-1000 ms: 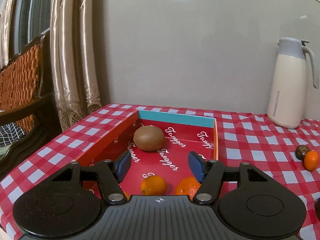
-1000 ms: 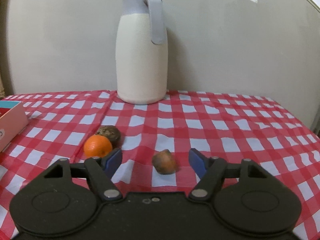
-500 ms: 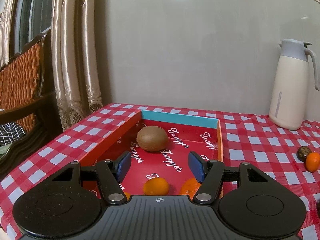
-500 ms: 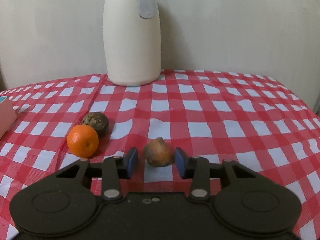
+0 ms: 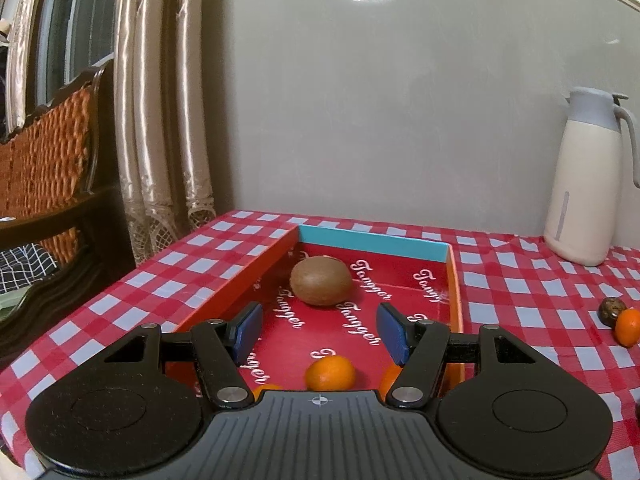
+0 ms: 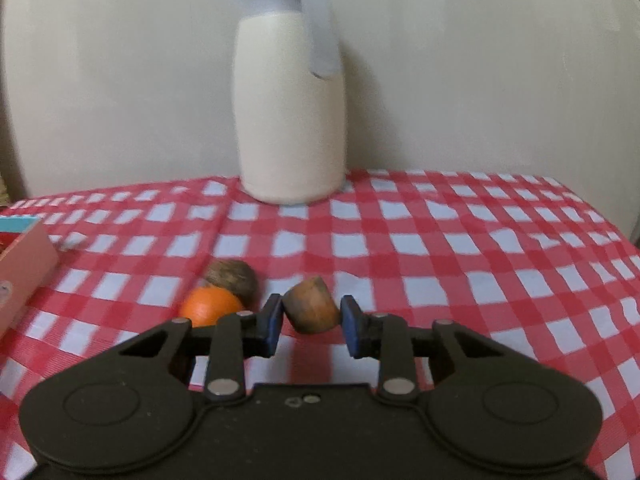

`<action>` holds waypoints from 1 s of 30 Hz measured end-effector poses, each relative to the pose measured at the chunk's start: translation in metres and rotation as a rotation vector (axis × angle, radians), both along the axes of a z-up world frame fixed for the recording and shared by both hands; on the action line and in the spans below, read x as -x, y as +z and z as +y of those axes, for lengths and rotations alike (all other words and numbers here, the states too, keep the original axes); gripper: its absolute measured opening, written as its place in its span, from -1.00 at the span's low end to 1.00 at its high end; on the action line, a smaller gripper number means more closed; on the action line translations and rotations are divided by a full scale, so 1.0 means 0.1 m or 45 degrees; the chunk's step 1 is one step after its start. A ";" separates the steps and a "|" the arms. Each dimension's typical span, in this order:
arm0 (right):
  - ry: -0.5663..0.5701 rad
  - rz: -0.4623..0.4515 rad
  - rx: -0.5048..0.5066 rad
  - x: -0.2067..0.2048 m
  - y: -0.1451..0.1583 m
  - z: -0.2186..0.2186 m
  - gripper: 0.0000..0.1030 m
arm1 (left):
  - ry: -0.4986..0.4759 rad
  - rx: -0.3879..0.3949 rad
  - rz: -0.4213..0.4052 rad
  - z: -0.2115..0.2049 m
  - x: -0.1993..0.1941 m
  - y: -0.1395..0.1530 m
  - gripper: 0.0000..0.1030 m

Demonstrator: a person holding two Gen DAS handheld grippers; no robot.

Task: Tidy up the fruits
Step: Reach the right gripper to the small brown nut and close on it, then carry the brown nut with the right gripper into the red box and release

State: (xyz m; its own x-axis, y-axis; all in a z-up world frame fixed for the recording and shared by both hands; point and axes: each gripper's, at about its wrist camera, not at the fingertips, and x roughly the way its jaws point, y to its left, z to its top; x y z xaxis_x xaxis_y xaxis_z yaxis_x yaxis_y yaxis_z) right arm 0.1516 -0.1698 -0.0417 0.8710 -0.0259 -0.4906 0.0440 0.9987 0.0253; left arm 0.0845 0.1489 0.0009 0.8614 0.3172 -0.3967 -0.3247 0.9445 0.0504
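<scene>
The right gripper (image 6: 311, 320) has its jaws closing on a small brown fruit (image 6: 311, 305), and both blue pads (image 6: 273, 322) already press against its sides. The picture is a little blurred, so whether the fruit sits on the checked surface (image 6: 440, 240) or hangs just above it cannot be told. Just to its left lie a mandarin (image 6: 210, 308) and, touching it from behind, a dark wrinkled fruit (image 6: 232, 278), perhaps a passion fruit. A cream thermos jug (image 6: 290, 120) with a grey lid and handle stands upright near the wall beyond them. The pink outer wall of the red box (image 6: 24, 264) shows at the left edge.

The left gripper (image 5: 320, 332) hovers over the red box (image 5: 240, 280) with its jaws apart and nothing between them. Inside the box a kiwi (image 5: 321, 285) lies near the far blue wall. A mandarin (image 5: 330, 372) lies at the near end, and two more orange fruits (image 5: 387, 378) sit partly hidden behind the gripper body. To the left of the surface are cream curtains (image 5: 160, 120) and a wicker-backed chair (image 5: 48, 160).
</scene>
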 end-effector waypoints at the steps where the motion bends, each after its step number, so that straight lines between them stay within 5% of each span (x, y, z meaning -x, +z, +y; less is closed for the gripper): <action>1: 0.010 -0.010 0.008 0.02 0.02 0.04 -0.42 | 0.006 0.002 -0.001 0.02 0.02 0.00 0.22; 30: 0.155 -0.126 0.023 0.41 0.41 0.55 -0.42 | 0.081 0.015 -0.046 0.31 0.39 0.17 0.22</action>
